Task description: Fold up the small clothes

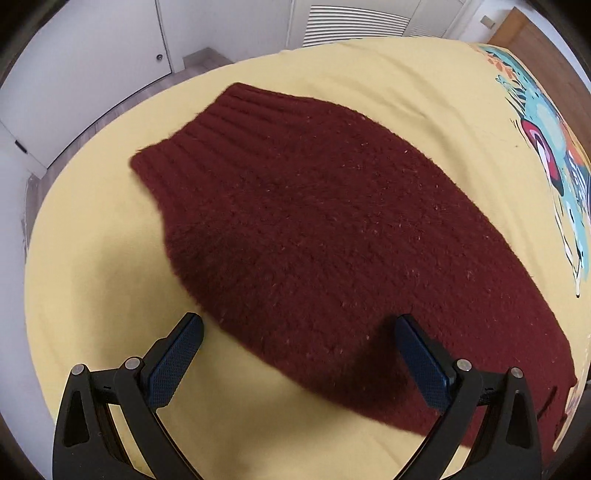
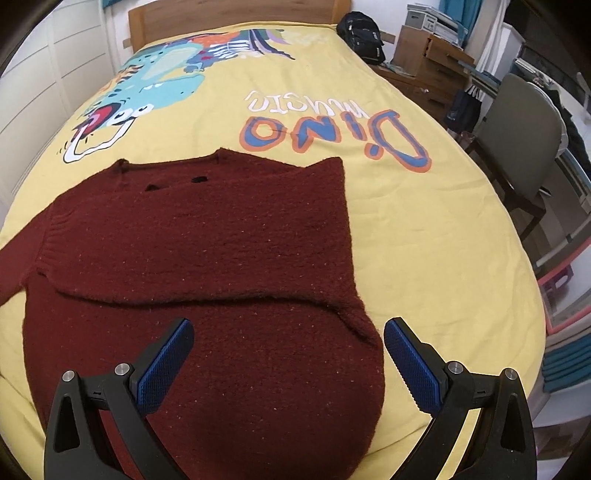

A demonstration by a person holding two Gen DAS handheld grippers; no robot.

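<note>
A dark red knitted sweater [image 1: 317,229] lies flat on the yellow bedspread [image 1: 92,280]. In the left wrist view its ribbed hem points to the far left. My left gripper [image 1: 297,330] hovers open over the sweater's near edge, nothing between its blue pads. In the right wrist view the sweater [image 2: 207,251] shows a sleeve folded across the body, with the collar at the far side. My right gripper [image 2: 288,332] is open above the sweater's near right part, close to the folded sleeve's edge, holding nothing.
The bedspread [image 2: 424,240] carries a dinosaur print [image 2: 155,85] and "Dino" lettering [image 2: 332,136]. A wooden headboard [image 2: 229,18] stands at the far end. To the right are a black backpack [image 2: 362,35], a chair [image 2: 524,147] and storage boxes [image 2: 565,295]. White cupboards [image 1: 92,55] line the left.
</note>
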